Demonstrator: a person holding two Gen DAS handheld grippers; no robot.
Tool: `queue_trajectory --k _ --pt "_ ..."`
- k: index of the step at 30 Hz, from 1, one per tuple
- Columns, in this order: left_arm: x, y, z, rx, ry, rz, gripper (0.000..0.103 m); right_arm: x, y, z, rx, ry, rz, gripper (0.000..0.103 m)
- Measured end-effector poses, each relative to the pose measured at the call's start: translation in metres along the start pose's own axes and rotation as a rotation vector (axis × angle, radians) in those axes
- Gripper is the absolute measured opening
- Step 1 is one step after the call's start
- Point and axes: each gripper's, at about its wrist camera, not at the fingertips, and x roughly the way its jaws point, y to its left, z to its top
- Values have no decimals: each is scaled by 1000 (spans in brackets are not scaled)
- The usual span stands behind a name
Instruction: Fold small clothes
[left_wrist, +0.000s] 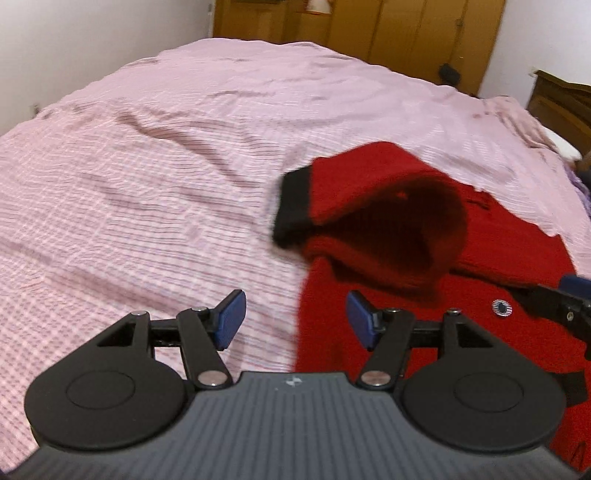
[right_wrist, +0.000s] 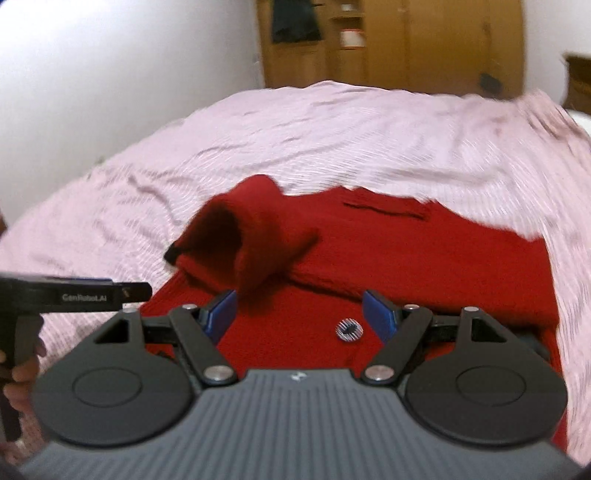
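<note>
So there's a red sweater (right_wrist: 388, 258) lying on a bed covered in a pink checked sheet (left_wrist: 147, 184), close to the near edge and right of centre. One sleeve (left_wrist: 369, 221) with a black cuff (left_wrist: 293, 205) is flopped back over the body, cuff poking out past the sweater's left edge. A small round badge (right_wrist: 348, 329) sits on the front.

The left gripper (left_wrist: 295, 319) hovers over the sweater's left edge, jaws spread apart, nothing in them. The right gripper (right_wrist: 299, 314) is above the sweater's near part, jaws wide too and empty.

Loads of bare sheet to the left and far side. A wooden wardrobe (left_wrist: 369, 29) stands beyond the bed's far edge.
</note>
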Motion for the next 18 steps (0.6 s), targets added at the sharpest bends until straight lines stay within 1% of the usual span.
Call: queue_trajectory --k 3,9,13,16,18 --pt "0 12 3 -18 1 23 68 14 22 15 -128 2 -18 76" --pt "3 30 5 -60 11 38 68 53 61 39 -376 11 -100 76" --pt "6 34 3 -86 21 31 68 79 88 49 -543 35 -102 76" --pt "8 36 2 -100 25 15 68 99 104 53 -632 53 -125 76" --pt "8 34 0 -95 29 6 68 111 109 55 -668 60 -146 75"
